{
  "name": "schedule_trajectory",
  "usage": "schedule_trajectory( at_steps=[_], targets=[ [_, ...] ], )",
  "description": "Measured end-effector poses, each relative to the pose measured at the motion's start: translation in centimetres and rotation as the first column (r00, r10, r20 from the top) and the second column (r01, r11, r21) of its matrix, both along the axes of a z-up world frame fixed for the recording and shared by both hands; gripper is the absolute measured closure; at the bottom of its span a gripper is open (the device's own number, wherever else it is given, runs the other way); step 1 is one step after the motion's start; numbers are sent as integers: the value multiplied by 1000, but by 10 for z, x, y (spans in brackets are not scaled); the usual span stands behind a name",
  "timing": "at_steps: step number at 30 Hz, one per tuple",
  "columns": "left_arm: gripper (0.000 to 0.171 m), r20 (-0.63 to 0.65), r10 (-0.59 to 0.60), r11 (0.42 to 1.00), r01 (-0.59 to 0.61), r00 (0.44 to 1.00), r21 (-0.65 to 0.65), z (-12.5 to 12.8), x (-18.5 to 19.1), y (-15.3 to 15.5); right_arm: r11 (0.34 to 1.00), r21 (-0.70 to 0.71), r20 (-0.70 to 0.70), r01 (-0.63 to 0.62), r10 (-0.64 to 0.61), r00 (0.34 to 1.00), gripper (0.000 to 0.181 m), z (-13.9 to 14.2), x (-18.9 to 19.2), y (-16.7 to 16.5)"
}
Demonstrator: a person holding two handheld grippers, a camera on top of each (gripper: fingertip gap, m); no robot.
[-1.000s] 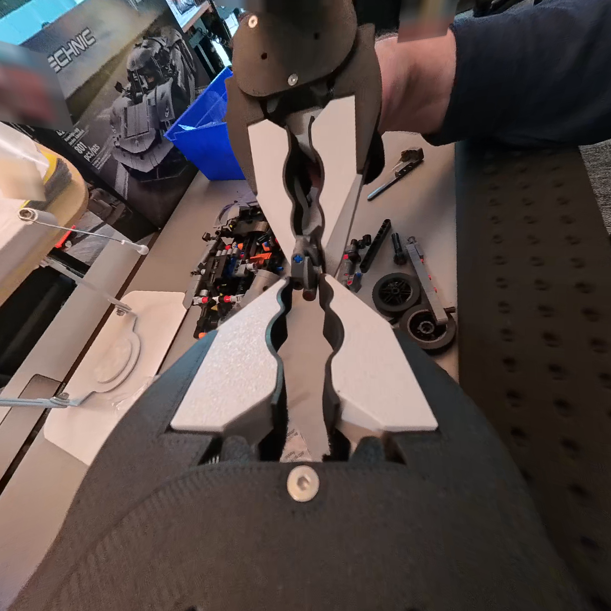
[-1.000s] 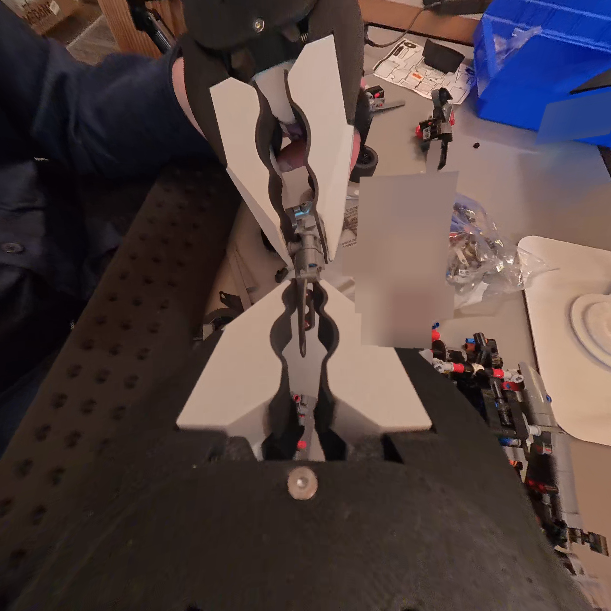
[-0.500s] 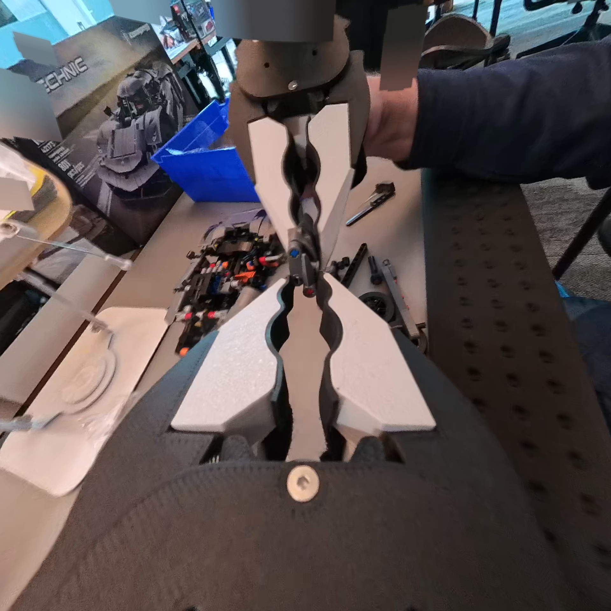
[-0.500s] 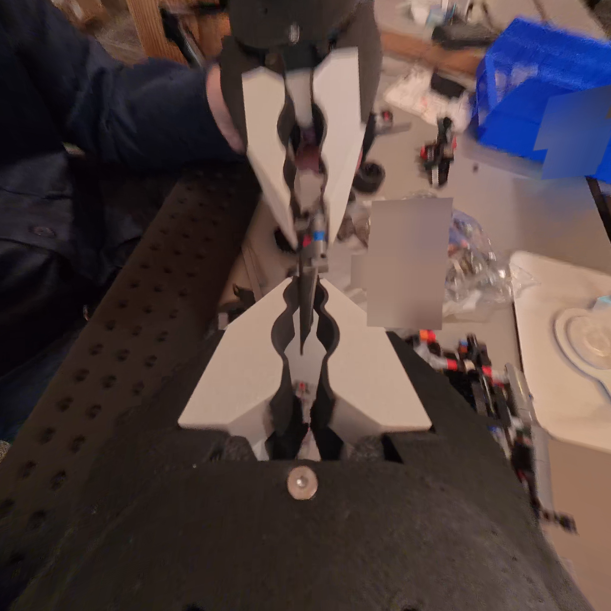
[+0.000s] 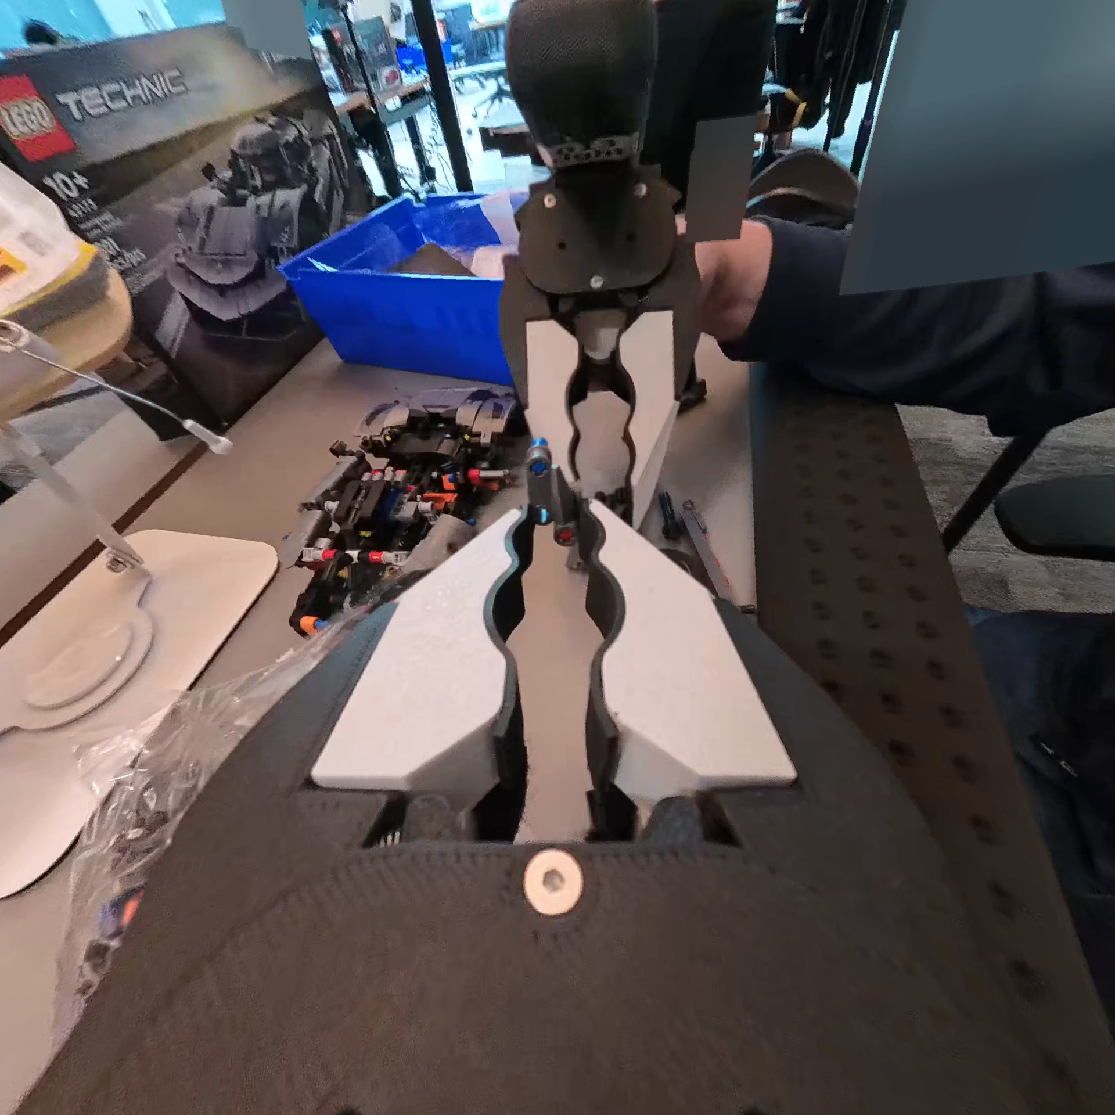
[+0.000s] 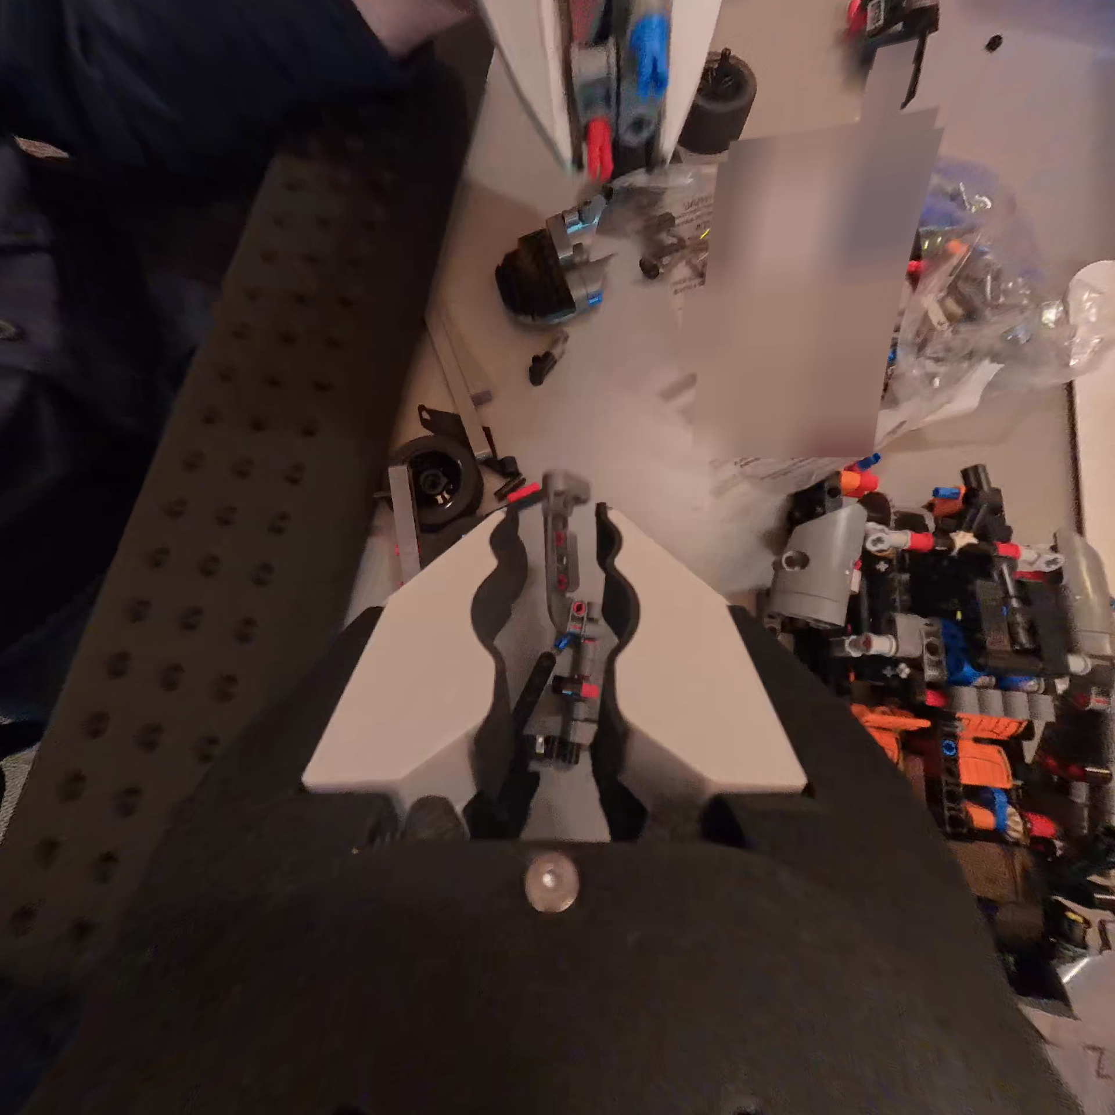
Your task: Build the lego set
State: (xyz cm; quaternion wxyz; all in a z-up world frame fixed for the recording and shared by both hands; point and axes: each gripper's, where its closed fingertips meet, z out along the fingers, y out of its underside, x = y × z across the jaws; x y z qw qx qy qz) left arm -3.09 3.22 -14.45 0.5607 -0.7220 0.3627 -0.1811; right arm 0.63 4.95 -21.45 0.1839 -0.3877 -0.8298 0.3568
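My left gripper is shut on a small grey lego piece with blue and red pins, held at its fingertips above the table. The same piece and my left gripper show at the top of the right wrist view. My right gripper is open and points down at the table; it also shows in the left wrist view, just beyond the piece. A grey beam with red pins and small grey and black parts show in the gap between its fingers. I cannot tell if the beam rests on the table.
The part-built black, grey and orange car sits on the table. Loose wheels, a clear bag of parts, a blue bin, the set's box and a black perforated mat surround it. Tip to tip, the grippers are about 9 cm apart.
The two grippers have come apart. My right gripper has opened, let go and tipped down toward the table. My left gripper keeps the grey piece and has drawn back.
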Motion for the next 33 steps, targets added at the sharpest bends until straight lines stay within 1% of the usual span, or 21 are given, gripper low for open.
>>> schedule_trajectory(
  at_steps=[2,3,5,6,9,11,15,17,18,19,21,25,27,29,31,33],
  targets=[
    [159,-10,-9,1000,9,1000,-4,-2,3,0,999,-32,-54,7,-8,999,154,12,-5,-3],
    [159,-9,-16,1000,16,1000,-7,-3,5,0,999,-41,-107,24,-28,994,154,23,-10,-3],
    [159,-13,-22,1000,22,1000,-9,-3,7,0,996,-79,-253,38,-57,966,164,49,-21,-6],
    [159,-15,-28,1000,28,999,-15,-4,8,0,995,-93,-294,33,-59,954,167,59,-23,-9],
    [159,-34,-41,999,40,999,-29,-9,12,0,992,-115,-340,42,-79,937,168,71,-28,-12],
    [160,-40,-48,998,47,998,-31,-10,15,0,992,-115,-353,43,-81,932,173,72,-30,-14],
    [159,-54,-54,998,52,997,-36,-13,17,0,997,-71,-373,37,-61,926,181,72,-28,-17],
    [159,-52,-55,997,53,997,-47,-13,17,0,997,-67,-372,39,-62,926,178,73,-28,-18],
    [159,-67,-43,998,40,997,-43,-14,16,1,996,-73,-368,41,-65,928,167,73,-28,-18],
    [159,-83,-39,998,35,996,-46,-17,15,1,996,-73,-365,42,-65,929,167,73,-28,-18],
    [159,-93,-43,998,39,995,-53,-19,16,1,998,-49,-368,47,-61,928,178,72,-28,-18],
    [159,-95,-43,998,39,995,-44,-19,17,1,998,-36,-367,50,-59,928,179,72,-27,-19],
    [159,-79,-47,999,46,996,-13,-13,19,1,998,-29,-378,47,-54,924,179,76,-26,-21],
    [153,-71,-42,999,43,997,19,-8,21,2,999,-11,-372,46,-46,927,179,73,-27,-23],
    [156,-92,-45,999,47,995,22,-10,23,2,999,16,-354,50,-42,934,179,67,-28,-23],
    [157,-123,-40,999,44,992,27,-13,23,2,998,29,-358,48,-35,933,179,67,-28,-23]
  ],
)
